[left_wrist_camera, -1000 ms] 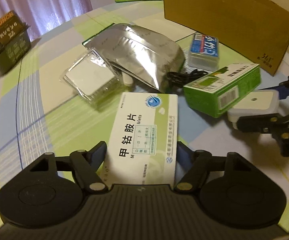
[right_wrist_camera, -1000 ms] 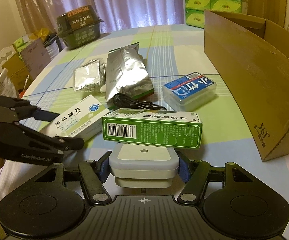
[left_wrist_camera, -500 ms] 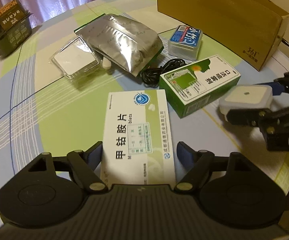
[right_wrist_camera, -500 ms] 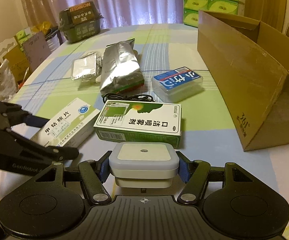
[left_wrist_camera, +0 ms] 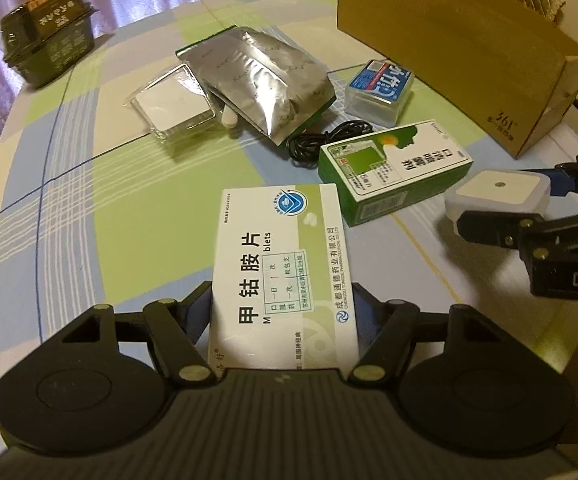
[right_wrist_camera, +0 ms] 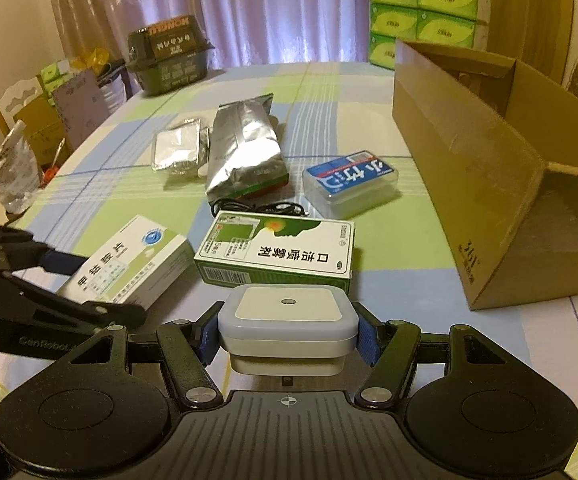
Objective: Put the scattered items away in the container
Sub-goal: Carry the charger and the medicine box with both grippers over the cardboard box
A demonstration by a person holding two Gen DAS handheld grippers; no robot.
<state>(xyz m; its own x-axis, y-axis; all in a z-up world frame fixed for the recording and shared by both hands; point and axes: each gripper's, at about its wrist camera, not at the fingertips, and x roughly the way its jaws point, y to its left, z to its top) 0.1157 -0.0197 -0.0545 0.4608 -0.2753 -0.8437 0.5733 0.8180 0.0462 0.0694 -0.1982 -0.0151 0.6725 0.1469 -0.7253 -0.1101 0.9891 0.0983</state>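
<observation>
My left gripper (left_wrist_camera: pixel 285 312) is shut on a white tablet box (left_wrist_camera: pixel 283 264) with green trim, held above the table. My right gripper (right_wrist_camera: pixel 288 334) is shut on a white square plug-in light (right_wrist_camera: pixel 288 320); that light (left_wrist_camera: pixel 497 196) also shows at the right of the left wrist view. On the checked tablecloth lie a green spray box (right_wrist_camera: pixel 277 256), a black cable (right_wrist_camera: pixel 257 208), a silver foil pouch (right_wrist_camera: pixel 245 152), a clear plastic case (right_wrist_camera: pixel 177 152) and a blue-labelled clear box (right_wrist_camera: pixel 349 180). The open cardboard box (right_wrist_camera: pixel 481 168) stands at the right.
A dark green noodle tub (right_wrist_camera: pixel 167 56) sits at the far edge of the table. Stacked green tissue packs (right_wrist_camera: pixel 421 12) stand behind the cardboard box. Bags and cartons (right_wrist_camera: pixel 29 132) crowd the floor off the table's left edge.
Both grippers have risen and drawn back with their loads, so the table items look farther away. The green spray box stays on the cloth.
</observation>
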